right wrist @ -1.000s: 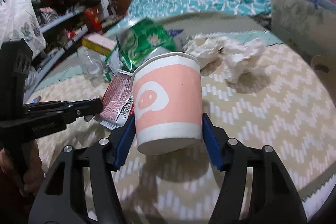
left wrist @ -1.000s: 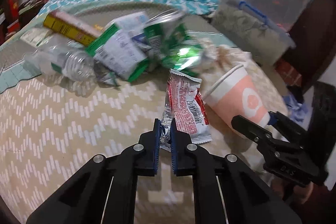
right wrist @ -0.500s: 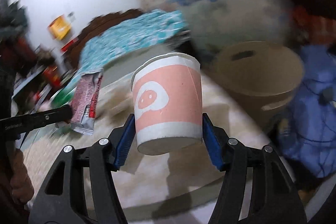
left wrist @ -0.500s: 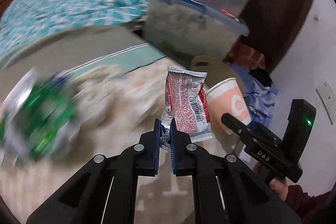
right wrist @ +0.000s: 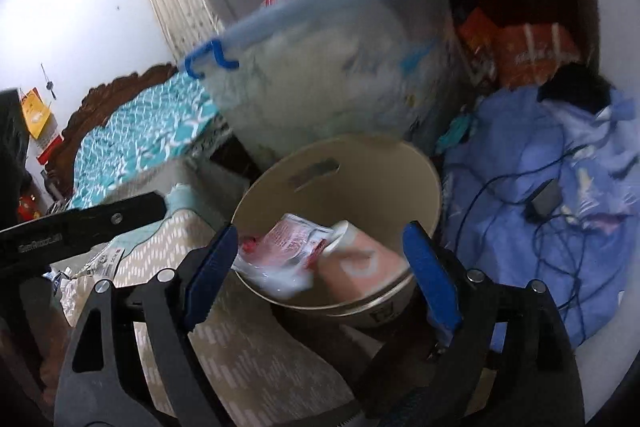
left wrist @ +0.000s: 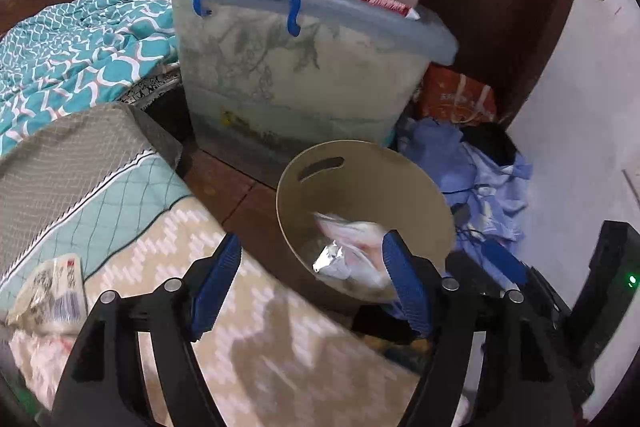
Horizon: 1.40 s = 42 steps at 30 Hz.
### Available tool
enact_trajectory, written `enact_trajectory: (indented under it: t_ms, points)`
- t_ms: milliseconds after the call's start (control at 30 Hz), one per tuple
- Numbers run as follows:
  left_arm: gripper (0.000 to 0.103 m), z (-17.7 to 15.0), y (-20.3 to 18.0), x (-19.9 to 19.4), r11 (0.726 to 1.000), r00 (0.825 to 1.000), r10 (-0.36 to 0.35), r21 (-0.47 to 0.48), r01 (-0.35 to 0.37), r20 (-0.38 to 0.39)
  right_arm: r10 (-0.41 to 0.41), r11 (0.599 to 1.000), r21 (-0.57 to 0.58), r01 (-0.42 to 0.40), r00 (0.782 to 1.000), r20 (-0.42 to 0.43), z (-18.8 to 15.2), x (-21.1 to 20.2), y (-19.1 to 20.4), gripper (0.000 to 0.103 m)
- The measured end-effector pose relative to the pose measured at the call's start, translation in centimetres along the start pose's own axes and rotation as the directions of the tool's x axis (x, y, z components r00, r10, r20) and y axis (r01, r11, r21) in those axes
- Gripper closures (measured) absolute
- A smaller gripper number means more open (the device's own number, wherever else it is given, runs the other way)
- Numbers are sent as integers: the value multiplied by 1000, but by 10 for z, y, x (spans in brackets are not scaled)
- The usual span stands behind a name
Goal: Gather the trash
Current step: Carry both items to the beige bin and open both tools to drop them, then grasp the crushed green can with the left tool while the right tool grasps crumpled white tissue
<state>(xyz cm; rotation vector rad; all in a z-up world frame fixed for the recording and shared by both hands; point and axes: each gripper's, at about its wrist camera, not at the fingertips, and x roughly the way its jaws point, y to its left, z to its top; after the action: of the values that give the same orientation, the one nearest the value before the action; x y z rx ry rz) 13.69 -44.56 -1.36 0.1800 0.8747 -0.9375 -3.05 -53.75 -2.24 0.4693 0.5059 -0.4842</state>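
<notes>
Now both the left gripper (left wrist: 312,281) and right gripper (right wrist: 320,267) jaws are opening empty, the wrapper (right wrist: 292,239) and cup (right wrist: 360,259) lying in the bin (right wrist: 400,155) just beyond them, where a low swing is risking tipping it.

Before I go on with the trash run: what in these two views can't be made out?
- Bin bottom: both wrist views, covered by the wrapper and pink cup.
- Wrapper print: motion-blurred in both.
- Bin's base and the floor under it: hidden behind the right gripper.
- Rest of the bed: cut off at the left edge of the left view; only one paper scrap shows.
</notes>
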Motion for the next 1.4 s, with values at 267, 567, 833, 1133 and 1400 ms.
enact_trajectory:
  t_ms: [267, 567, 833, 1133, 1400]
  points:
    - [34, -89, 38, -86, 999, 999, 30, 26, -30, -26, 204, 977, -53, -208, 976, -71, -28, -12, 57, 51]
    - [34, -177, 155, -192, 953, 983, 181, -250, -174, 4, 447, 846, -145, -512, 832, -329, -72, -1, 192, 50]
    - [40, -203, 244, -221, 852, 982, 186, -504, -141, 38, 405, 753, -308, -581, 779, -479, -89, 54, 321, 69]
    - [62, -195, 258, -198, 836, 995, 19, -547, 35, 93, 358, 692, -348, -633, 719, -596, -131, 52, 342, 75]
    - [76, -225, 232, -214, 855, 998, 32, -519, 3, 57, 410, 726, -244, -643, 690, -596, -153, 2, 286, 74]
